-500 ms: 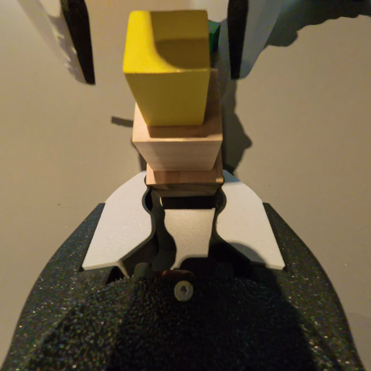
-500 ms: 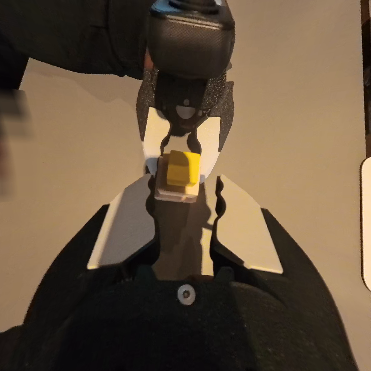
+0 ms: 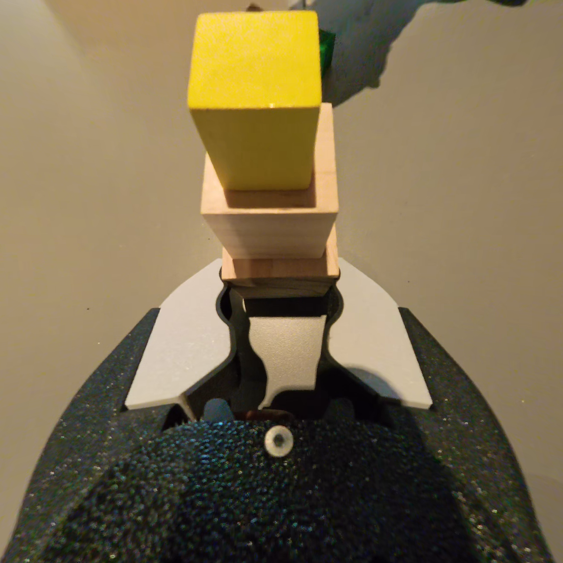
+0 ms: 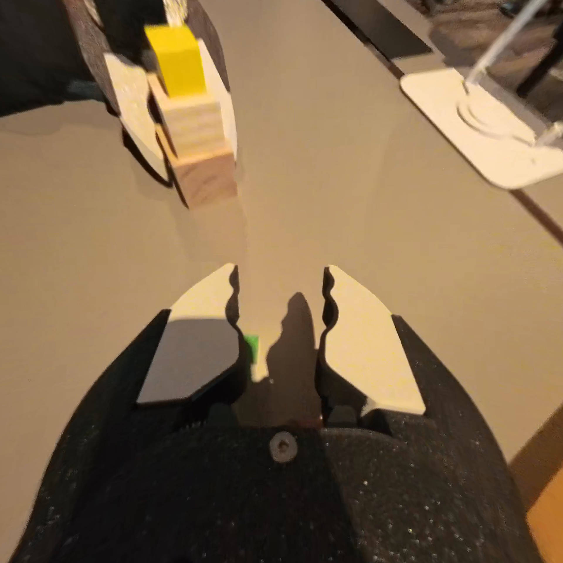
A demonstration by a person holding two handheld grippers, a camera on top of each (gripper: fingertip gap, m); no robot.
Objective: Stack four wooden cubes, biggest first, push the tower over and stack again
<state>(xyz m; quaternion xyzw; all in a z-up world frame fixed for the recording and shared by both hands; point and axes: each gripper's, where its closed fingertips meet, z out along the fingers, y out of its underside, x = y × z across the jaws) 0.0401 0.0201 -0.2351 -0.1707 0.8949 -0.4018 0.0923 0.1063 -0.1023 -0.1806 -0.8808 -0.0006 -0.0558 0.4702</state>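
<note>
- The table (image 4: pixel 365 152) is a plain tan surface; at its far edge sits a white stand base (image 4: pixel 475 122), well apart from the work.
- The tower (image 3: pixel 268 182) stands upright between the fingers of the left gripper (image 3: pixel 278 283), three blocks high: the dark base cube (image 4: pixel 207 179) at the bottom, the pale middle cube (image 3: pixel 268 228) on it, the yellow cube (image 3: pixel 253 91) on top, each set a little off the one beneath.
- The left gripper's jaws stand narrow, pressed against the two sides of the base cube, steadying the tower at its foot.
- The right gripper (image 4: pixel 280 271) is away from the tower, which lies ahead and to its left; its jaws are apart with nothing between them.
- The green cube (image 4: pixel 252 347), the smallest, lies on the table low between the right gripper's fingers, close under one finger and partly hidden by it. In the left wrist view it peeks out behind the tower (image 3: pixel 327 45).
- My judgement: the right gripper is nearer the green cube and must come down over it before closing; the cube sits off-centre, toward one finger.
</note>
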